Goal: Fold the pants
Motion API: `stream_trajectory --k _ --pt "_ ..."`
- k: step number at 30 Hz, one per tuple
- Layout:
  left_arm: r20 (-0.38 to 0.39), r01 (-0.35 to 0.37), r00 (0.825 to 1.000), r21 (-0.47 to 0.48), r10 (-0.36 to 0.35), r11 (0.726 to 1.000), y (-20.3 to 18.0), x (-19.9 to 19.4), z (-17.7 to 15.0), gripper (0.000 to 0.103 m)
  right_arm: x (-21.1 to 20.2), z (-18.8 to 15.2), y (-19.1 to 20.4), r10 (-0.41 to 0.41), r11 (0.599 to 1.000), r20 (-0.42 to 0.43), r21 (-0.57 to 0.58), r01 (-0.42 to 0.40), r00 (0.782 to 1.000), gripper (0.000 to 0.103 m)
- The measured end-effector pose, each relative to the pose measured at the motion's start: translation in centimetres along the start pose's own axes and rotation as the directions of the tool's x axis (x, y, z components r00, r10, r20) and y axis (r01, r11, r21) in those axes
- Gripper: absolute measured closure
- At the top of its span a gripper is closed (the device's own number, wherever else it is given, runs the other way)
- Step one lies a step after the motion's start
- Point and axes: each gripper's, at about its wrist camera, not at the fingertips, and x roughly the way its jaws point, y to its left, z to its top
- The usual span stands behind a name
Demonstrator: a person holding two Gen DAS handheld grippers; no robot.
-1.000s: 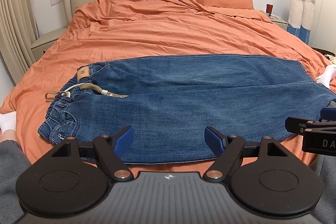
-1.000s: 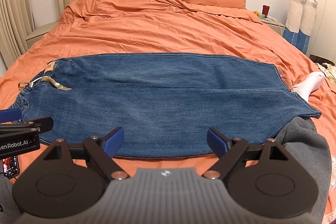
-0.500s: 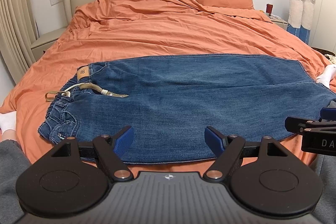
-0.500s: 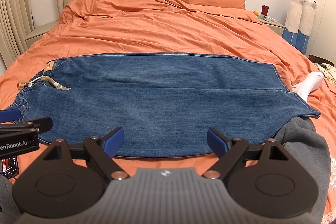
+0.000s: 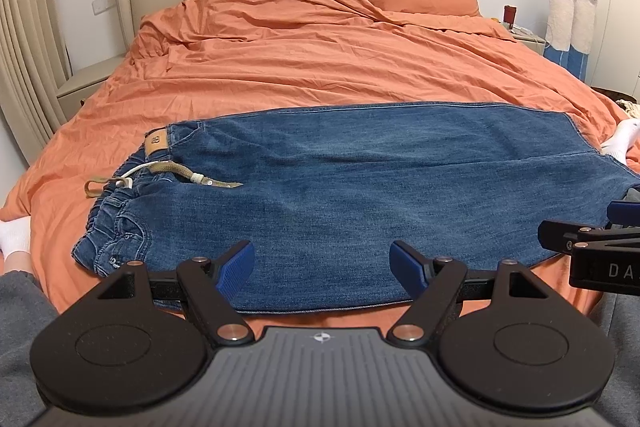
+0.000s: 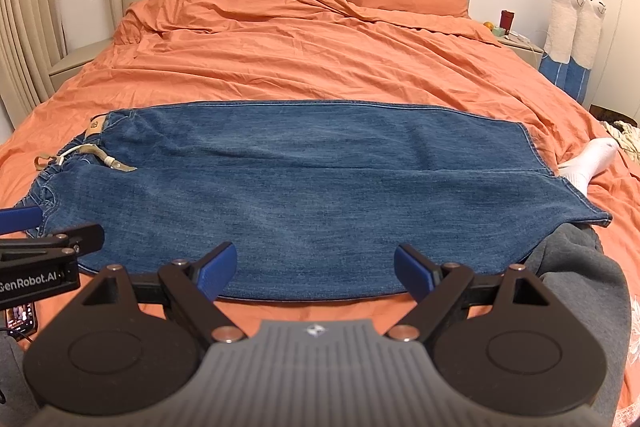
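Denim like this is heavy and fairly stiff — it will hold a crease once laid, but a thick doubled edge can slip out of a shallow pinch. Your jeans (image 5: 360, 195) lie flat across the foot of the orange bed (image 5: 320, 67), already doubled leg over leg, waistband to your left with its drawstring (image 5: 168, 175) trailing loose, hems to your right. The left gripper (image 5: 322, 263) hovers over the near edge with its jaws spread wide and holding nothing; the right gripper (image 6: 316, 267) does the same, jaws equally wide and empty. For the next fold, you probably want the left on the bunched elastic waistband and the right on the hem corners (image 6: 592, 217) — bite deep over both layers. Tuck the drawstring first, or it may drag.
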Motion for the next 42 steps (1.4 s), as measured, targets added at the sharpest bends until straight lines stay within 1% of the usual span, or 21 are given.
stream_trajectory --k 28,31,34,37,39,41,42 --pt "-0.012 0.001 1.000 -0.001 -0.001 1.000 0.0 0.7 -0.2 0.013 0.7 0.2 0.1 -0.003 1.000 -0.010 -0.016 0.003 1.000 0.021" --pt "-0.011 0.005 1.000 0.019 -0.004 1.000 0.4 1.2 0.0 0.013 1.3 0.3 0.0 0.007 1.000 -0.012 -0.023 -0.008 1.000 0.021" --pt "-0.006 0.013 1.000 0.055 -0.013 0.998 1.2 2.3 0.6 0.013 2.3 0.6 -0.1 0.028 0.999 0.003 -0.038 -0.027 1.000 0.021" --pt "-0.015 0.032 0.999 0.043 -0.031 0.999 3.4 3.8 1.7 0.024 4.0 0.9 -0.4 0.077 0.994 0.049 -0.077 -0.073 0.996 0.021" --pt "-0.035 0.061 0.998 0.031 -0.060 0.998 5.6 5.2 2.6 0.028 5.5 1.4 -0.5 0.093 0.989 0.064 -0.123 -0.084 0.994 0.021" --pt "-0.058 0.076 0.995 0.003 -0.076 0.997 8.0 6.6 3.5 0.048 7.1 2.1 -0.8 0.084 0.987 0.064 -0.143 -0.074 0.994 0.021" --pt "-0.070 0.083 0.994 -0.019 -0.084 0.996 9.6 7.5 4.1 0.051 8.1 2.5 -1.1 0.080 0.987 0.058 -0.145 -0.071 0.995 0.021"
